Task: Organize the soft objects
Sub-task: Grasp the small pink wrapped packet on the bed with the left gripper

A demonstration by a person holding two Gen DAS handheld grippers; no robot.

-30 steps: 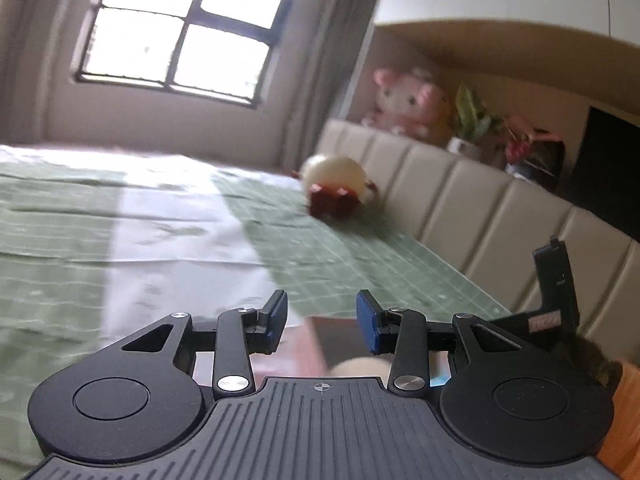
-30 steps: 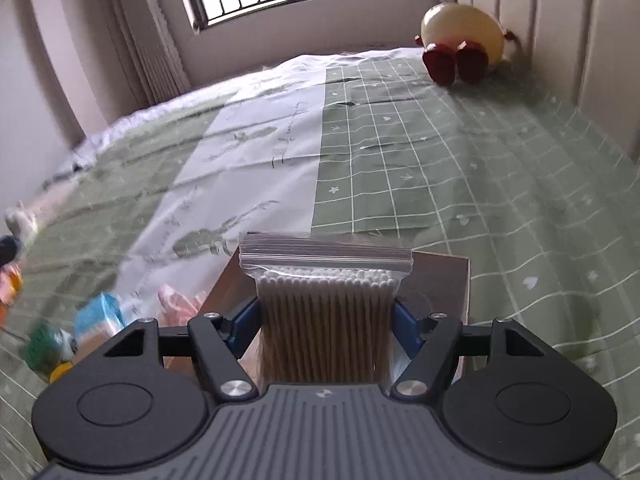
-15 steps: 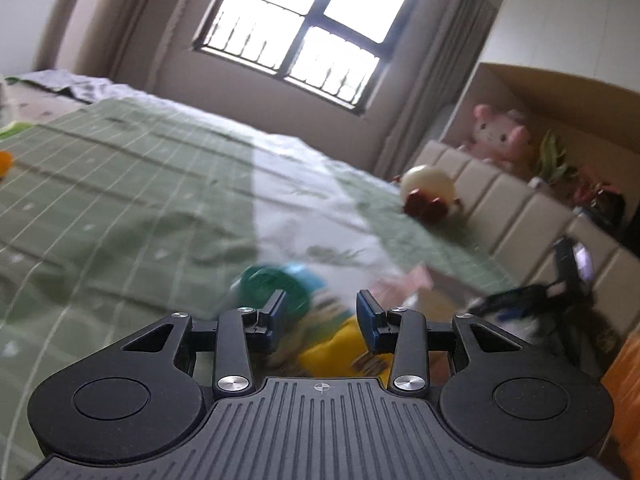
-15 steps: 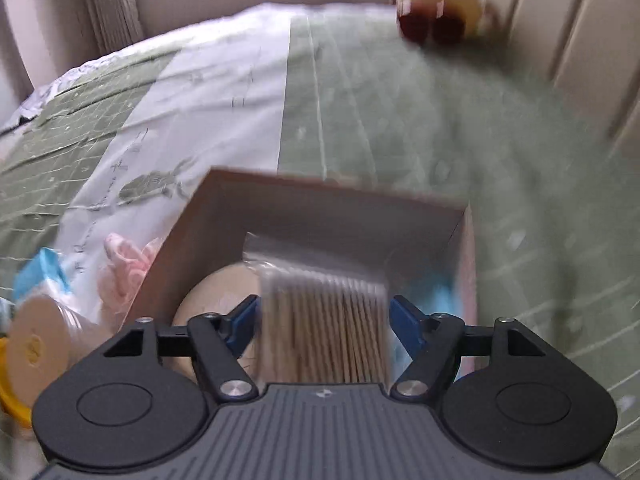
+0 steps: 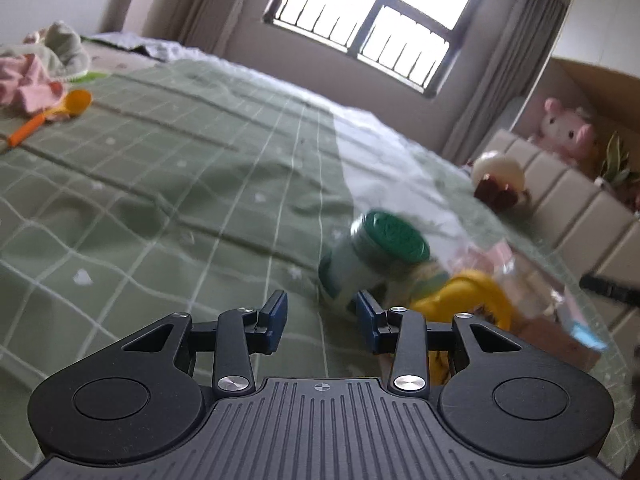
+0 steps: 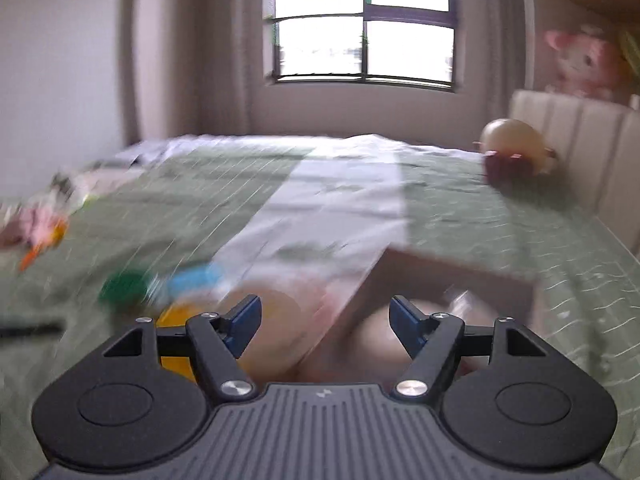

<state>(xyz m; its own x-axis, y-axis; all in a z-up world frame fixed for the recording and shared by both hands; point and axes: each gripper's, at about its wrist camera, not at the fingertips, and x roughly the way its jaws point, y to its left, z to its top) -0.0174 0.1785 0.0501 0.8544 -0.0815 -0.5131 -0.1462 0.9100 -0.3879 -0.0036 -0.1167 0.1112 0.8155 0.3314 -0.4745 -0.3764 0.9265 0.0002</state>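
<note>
My left gripper (image 5: 320,320) is open and empty, low over the green checked bedspread (image 5: 160,184). Just ahead to its right lie a green-lidded jar (image 5: 372,256) and a yellow ring-shaped item (image 5: 472,300). My right gripper (image 6: 325,326) is open and empty above the near corner of the brown cardboard box (image 6: 452,276). Inside the box a pale round soft object (image 6: 376,332) shows, with a bit of clear bag (image 6: 460,300) at the far side. The right wrist view is blurred.
An orange spoon (image 5: 52,114) and a heap of pink and grey cloth (image 5: 36,64) lie far left. A cream and red plush (image 5: 500,180) sits by the padded headboard (image 5: 580,200). A pink plush (image 5: 568,128) is on the shelf.
My right gripper has opened and let go of the bag of cotton swabs, which now lies in the box, then lifted. My left gripper has swung left toward the jar and yellow item.
</note>
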